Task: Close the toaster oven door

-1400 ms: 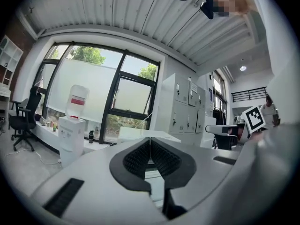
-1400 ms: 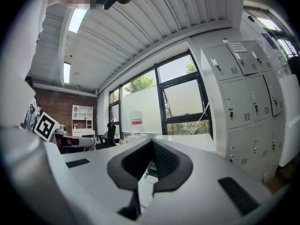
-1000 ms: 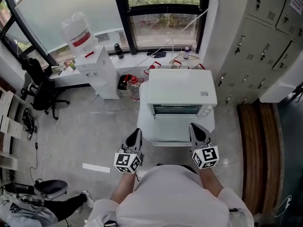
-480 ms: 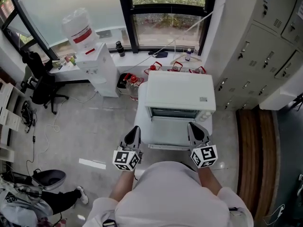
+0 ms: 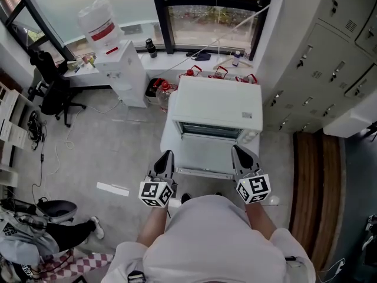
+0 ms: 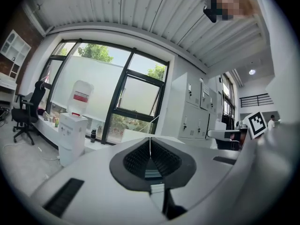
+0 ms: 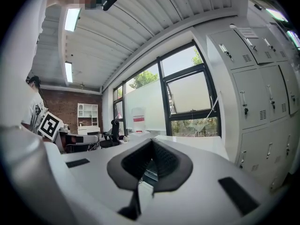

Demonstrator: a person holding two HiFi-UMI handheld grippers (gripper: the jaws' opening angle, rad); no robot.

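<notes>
In the head view a white toaster oven [image 5: 215,104] stands on a white stand in front of me. Its door [image 5: 205,155] is let down flat toward me and the dark cavity shows behind it. My left gripper [image 5: 166,154] hovers at the door's left front corner, and my right gripper [image 5: 237,150] at its right front corner. In the left gripper view the left gripper [image 6: 150,140] is shut with nothing between its dark ribbed pads [image 6: 164,157]. The right gripper [image 7: 151,143] is likewise shut and empty in its own view. Whether either one touches the door cannot be told.
A water dispenser [image 5: 122,74] with a bottle [image 5: 99,26] stands to the left by the window. An office chair [image 5: 52,93] is further left. Grey lockers [image 5: 330,46] line the right wall. Red-handled bottles [image 5: 219,72] sit behind the oven.
I have stepped closer to the oven. Both grippers have edged forward to the front corners of the open door, still shut. The door stays down.
</notes>
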